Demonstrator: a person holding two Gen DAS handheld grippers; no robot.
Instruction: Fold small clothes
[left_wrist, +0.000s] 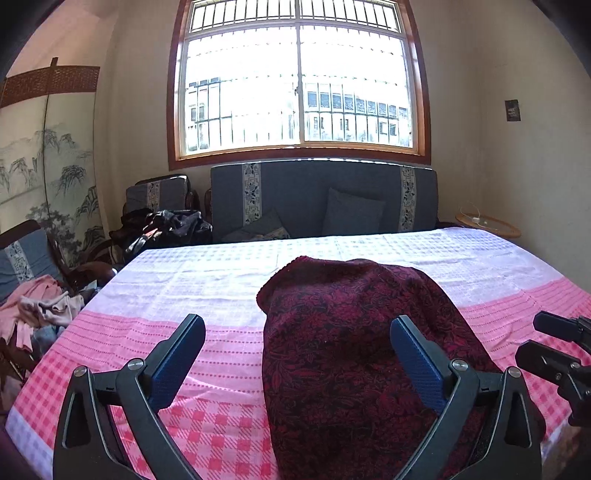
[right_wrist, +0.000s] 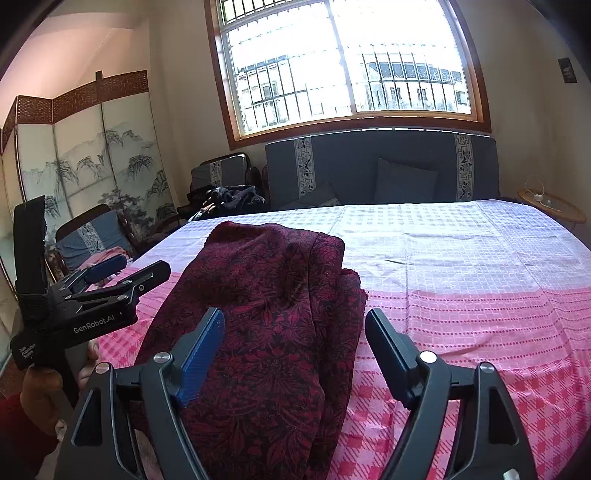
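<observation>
A large window (left_wrist: 297, 79) with a reddish-brown wooden frame and metal bars fills the top centre of the frame, letting in bright daylight; buildings show outside. Below it stands a dark blue sofa (left_wrist: 321, 201) with patterned light strips and cushions. At the left, a folding screen (left_wrist: 46, 147) painted with mountains and trees leans by the cream wall (left_wrist: 532, 147). At the right edge sits a small round wicker table (left_wrist: 487, 223). A pink and white checked cloth (left_wrist: 207, 280) covers the broad surface in the foreground.
</observation>
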